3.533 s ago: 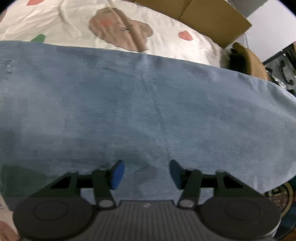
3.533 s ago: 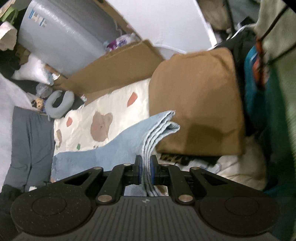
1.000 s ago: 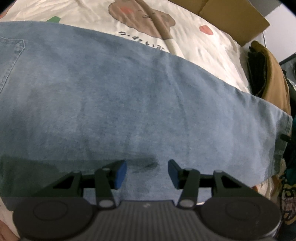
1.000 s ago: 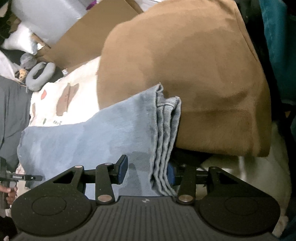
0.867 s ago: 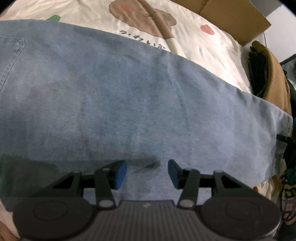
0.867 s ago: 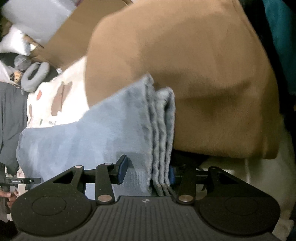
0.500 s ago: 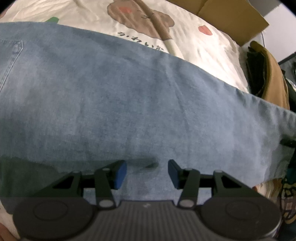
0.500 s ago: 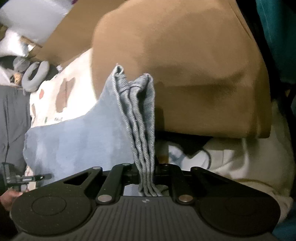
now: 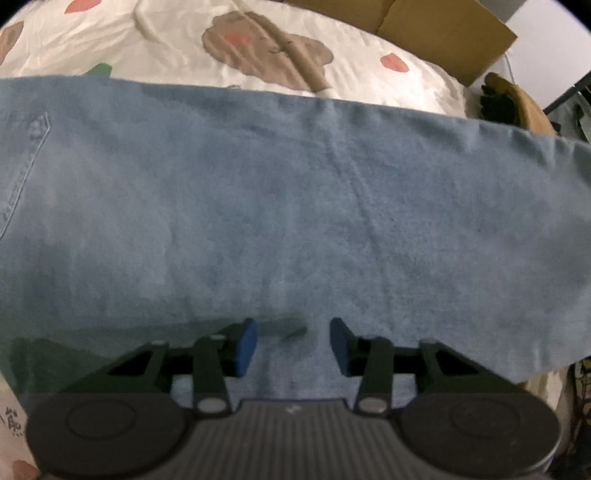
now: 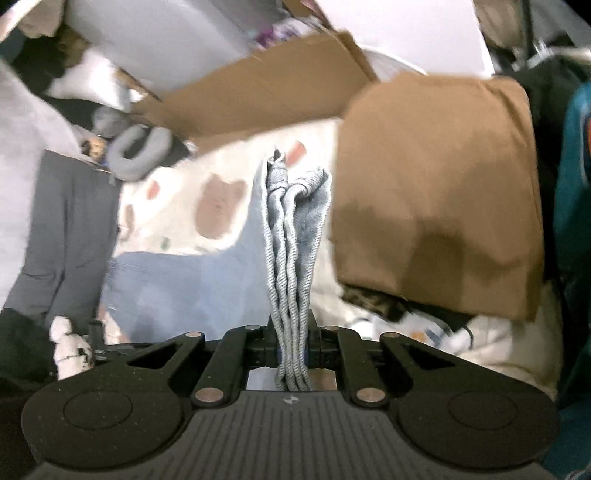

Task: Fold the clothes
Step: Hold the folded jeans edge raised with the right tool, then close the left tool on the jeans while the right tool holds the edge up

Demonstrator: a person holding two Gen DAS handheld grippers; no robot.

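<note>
Light blue jeans (image 9: 280,206) lie stretched across a cream bedspread with bear prints (image 9: 266,48); a back pocket seam shows at the far left. My left gripper (image 9: 291,345) is open, its blue pads just above the denim near the lower edge, holding nothing. In the right wrist view my right gripper (image 10: 293,349) is shut on the stacked hem layers of the jeans (image 10: 291,236), which rise upright from the jaws while the rest of the leg trails down to the left.
A brown folded garment (image 10: 436,192) lies right of the lifted hem, over dark clothes. Flattened cardboard (image 10: 258,96) lines the bed's far side, also cardboard (image 9: 436,26). A grey neck pillow (image 10: 140,147) and grey trousers (image 10: 66,229) sit at the left.
My right gripper went from open around the hem to shut on it, then lifted it upright. The left gripper stayed open and drew slightly toward the jeans' lower edge.
</note>
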